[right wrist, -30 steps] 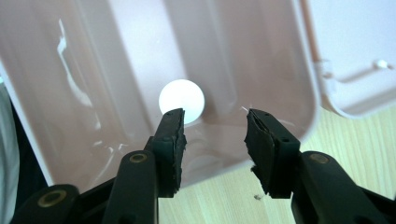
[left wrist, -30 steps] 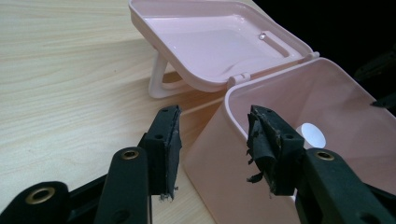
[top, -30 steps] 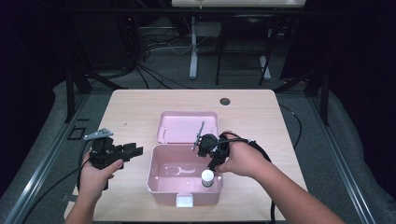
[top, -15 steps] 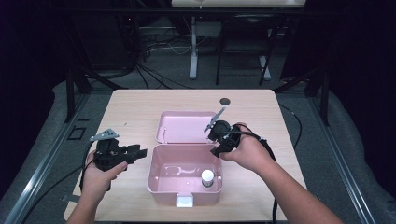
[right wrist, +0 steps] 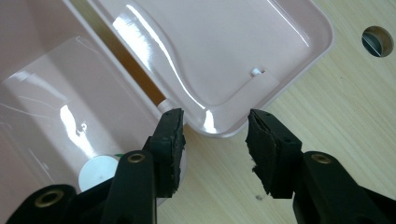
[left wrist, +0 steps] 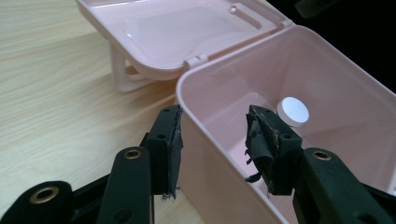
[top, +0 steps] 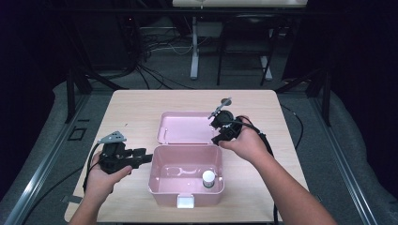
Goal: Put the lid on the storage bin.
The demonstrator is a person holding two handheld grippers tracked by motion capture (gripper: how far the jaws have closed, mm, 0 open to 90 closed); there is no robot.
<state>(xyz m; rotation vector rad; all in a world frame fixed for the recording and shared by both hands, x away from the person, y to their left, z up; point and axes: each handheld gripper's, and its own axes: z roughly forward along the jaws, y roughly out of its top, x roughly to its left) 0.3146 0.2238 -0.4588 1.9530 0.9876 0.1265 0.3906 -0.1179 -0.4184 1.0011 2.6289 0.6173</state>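
An open pink box (top: pixel 162 180) stands mid-table, its lid (top: pixel 183 126) folded flat behind it. Inside, at the right, stands a white-capped bottle (top: pixel 208 178). My left gripper (top: pixel 148 157) is at the box's left wall. In the left gripper view its open jaws (left wrist: pixel 215 121) straddle that wall (left wrist: pixel 219 186), one outside, one inside, and the white cap (left wrist: pixel 293 111) lies beyond. My right gripper (top: pixel 216 131) hovers open by the lid's right corner. In the right gripper view the lid corner (right wrist: pixel 219 128) sits just past its tips (right wrist: pixel 215 126), which have just closed a little with nothing between them.
The wooden table (top: pixel 136 108) has a round hole (right wrist: pixel 377 41) behind the lid. Bare wood surrounds the box on the left, right and back. Dark floor, cables and stand legs (top: pixel 194 51) lie beyond the far edge.
My right gripper has moved from over the box's back rim out toward the lid's right corner. The left gripper has stayed at the box's left wall.
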